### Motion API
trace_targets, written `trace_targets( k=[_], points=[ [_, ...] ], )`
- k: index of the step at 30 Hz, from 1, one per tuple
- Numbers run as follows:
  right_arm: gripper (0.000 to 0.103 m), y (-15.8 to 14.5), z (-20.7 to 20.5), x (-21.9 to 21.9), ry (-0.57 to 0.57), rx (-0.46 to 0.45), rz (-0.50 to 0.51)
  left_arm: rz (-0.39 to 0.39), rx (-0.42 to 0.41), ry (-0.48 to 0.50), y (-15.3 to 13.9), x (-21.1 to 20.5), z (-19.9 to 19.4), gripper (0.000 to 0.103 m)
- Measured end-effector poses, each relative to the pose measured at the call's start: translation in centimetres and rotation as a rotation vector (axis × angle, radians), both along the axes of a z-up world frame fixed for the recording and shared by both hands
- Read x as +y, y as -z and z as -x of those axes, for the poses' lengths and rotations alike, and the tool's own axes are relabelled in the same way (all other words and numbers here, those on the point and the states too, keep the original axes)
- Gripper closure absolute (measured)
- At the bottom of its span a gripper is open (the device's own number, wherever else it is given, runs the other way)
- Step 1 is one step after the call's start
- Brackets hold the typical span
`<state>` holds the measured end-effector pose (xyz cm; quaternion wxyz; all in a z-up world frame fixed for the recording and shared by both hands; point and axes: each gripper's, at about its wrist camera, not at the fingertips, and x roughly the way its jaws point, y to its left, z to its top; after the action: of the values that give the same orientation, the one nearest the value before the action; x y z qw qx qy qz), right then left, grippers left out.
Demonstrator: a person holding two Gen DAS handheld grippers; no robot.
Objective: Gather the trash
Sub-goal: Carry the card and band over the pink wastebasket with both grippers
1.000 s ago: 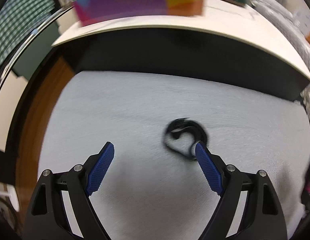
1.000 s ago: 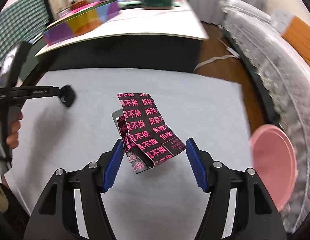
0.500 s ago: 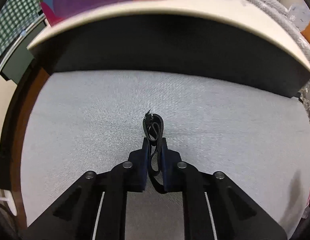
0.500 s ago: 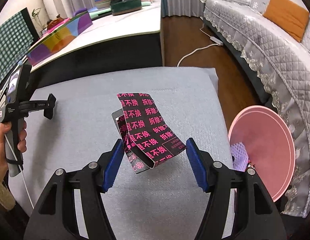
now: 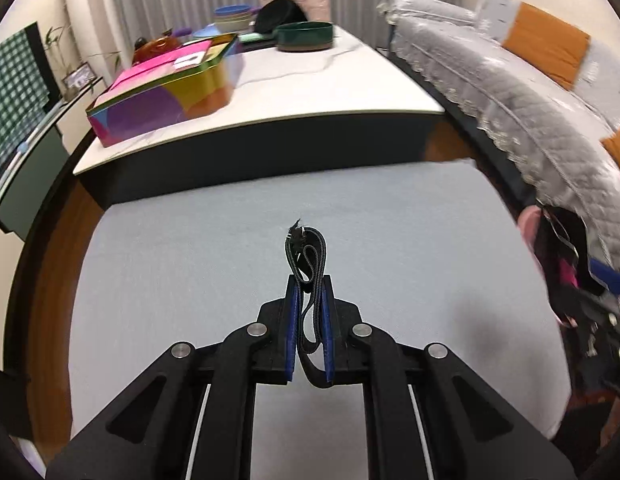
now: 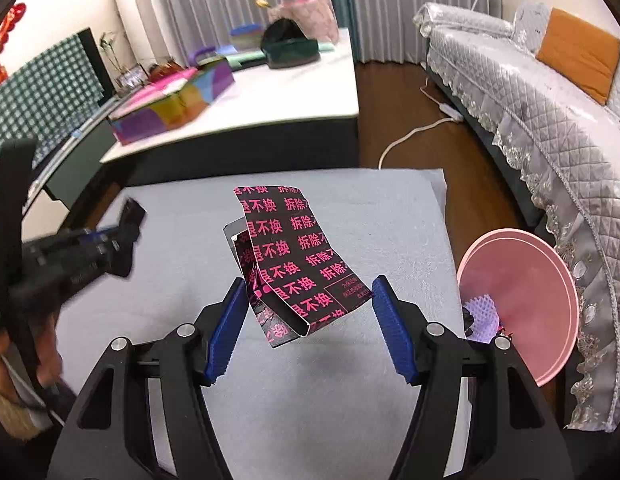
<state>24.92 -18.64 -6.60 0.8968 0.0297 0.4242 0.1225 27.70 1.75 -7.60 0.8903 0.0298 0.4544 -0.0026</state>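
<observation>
Left wrist view: a looped black cord (image 5: 306, 254) is clamped between the left gripper (image 5: 309, 316) fingers, above the grey mat (image 5: 182, 280). A black-and-pink printed carton (image 6: 294, 264) is held between the right gripper (image 6: 308, 322) fingers, beside the pink bin (image 6: 550, 344).

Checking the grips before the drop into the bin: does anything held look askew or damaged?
The black and pink box in the right claw is crushed open and hangs tilted, flaps splayed. The braided black cord in the left claw loops out both ends, otherwise fine.

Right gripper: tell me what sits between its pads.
In the right wrist view, a black carton printed with pink characters sits between the right gripper pads.
</observation>
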Motion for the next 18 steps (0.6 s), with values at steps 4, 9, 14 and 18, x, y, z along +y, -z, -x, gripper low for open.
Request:
trace_targets(
  k=[4,9,14,18],
  points=[
    [0.04,-0.5,3.6,-0.4,-0.007,0.01,-0.024,0.064,0.077,0.018,0.3,-1.2,4.3,0.093],
    [0.04,-0.2,8.1,-0.9,-0.016,0.033,-0.031,0.109,0.182,0.023,2.1,-1.9,8.4,0.093],
    [0.04,0.2,11.8,-1.2,-0.023,0.042,-0.038,0.098,0.19,0.026,2.2,-2.6,11.7,0.093],
    [0.04,-0.1,13.1,-1.6,-0.024,0.032,-0.05,0.109,0.172,0.035,1.3,-3.1,13.4,0.093]
  ],
)
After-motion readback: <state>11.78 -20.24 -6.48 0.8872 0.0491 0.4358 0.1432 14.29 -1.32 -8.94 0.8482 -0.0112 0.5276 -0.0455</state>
